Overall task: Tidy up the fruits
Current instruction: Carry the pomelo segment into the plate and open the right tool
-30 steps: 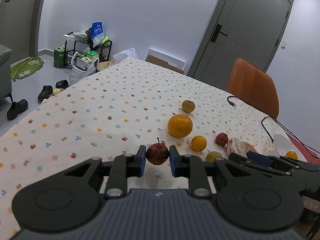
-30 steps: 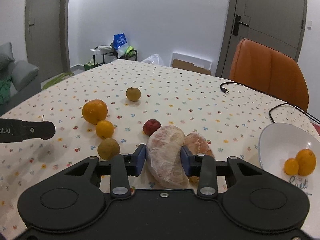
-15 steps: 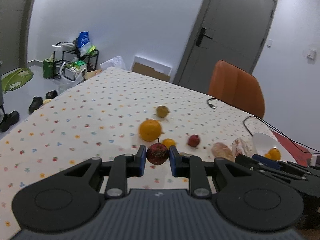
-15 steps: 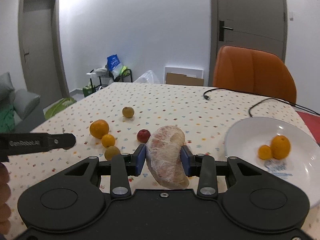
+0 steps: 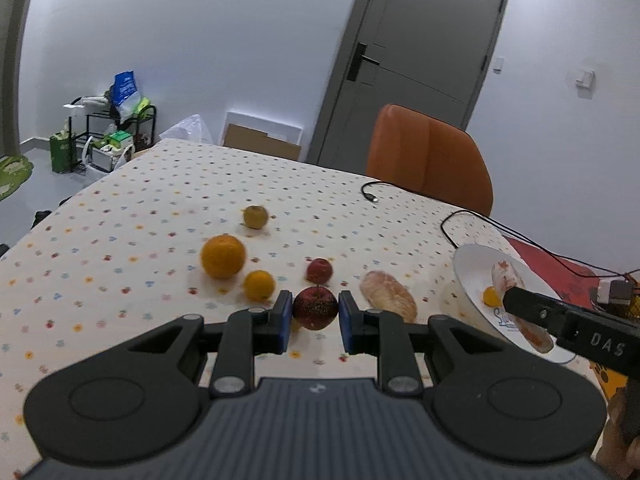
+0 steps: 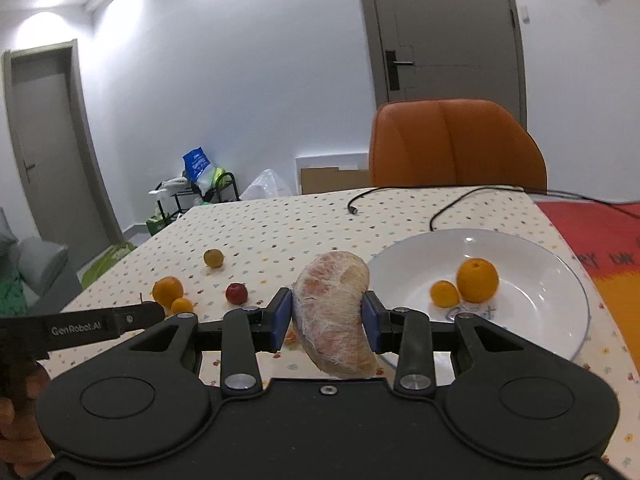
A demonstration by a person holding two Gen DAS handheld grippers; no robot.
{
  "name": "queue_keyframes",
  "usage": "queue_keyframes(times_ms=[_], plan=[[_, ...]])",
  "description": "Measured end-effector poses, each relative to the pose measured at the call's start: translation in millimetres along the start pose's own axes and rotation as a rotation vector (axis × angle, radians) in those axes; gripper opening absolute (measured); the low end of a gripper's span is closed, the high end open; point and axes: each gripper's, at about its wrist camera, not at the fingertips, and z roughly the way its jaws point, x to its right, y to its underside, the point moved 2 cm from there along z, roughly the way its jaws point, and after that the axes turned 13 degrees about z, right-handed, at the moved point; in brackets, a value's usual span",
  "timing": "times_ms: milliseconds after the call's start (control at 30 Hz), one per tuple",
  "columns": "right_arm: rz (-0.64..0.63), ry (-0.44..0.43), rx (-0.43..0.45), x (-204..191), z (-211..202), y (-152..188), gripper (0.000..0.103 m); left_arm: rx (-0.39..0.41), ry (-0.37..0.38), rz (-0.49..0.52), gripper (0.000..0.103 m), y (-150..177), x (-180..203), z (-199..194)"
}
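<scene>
dark red speckled apple (image 5: 315,307); white plate (image 6: 532,264); cream tablecloth (image 5: 160,216), multicoloured dots; orange chair (image 5: 428,160).

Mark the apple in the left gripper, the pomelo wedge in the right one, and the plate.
apple (image 5: 315,307): left wrist view, middle of its speckled skin.
pomelo wedge (image 6: 334,312): right wrist view, centre of its membrane.
plate (image 6: 536,304): right wrist view, bare inner wall.

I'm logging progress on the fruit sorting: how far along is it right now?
Done: two oranges lie in the white bowl. In hand: the right gripper carries a peeled pomelo segment beside the bowl; the left gripper holds a dark red apple. Left on the table: another pomelo segment and five round fruits.
</scene>
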Motion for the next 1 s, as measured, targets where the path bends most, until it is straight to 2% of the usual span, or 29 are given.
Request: queue_keyframes(times_ms=[633, 1000], plan=[[0.102, 0.126, 0.059, 77.7, -11.0, -4.4, 0.036, -0.005, 0.078, 0.128, 0.023, -17.1, 64.9, 25.1], [0.141, 0.16, 0.101, 106.9, -0.7, -11.1, 0.036, -0.021, 0.081, 0.183, 0.023, -26.0, 94.1, 47.9]])
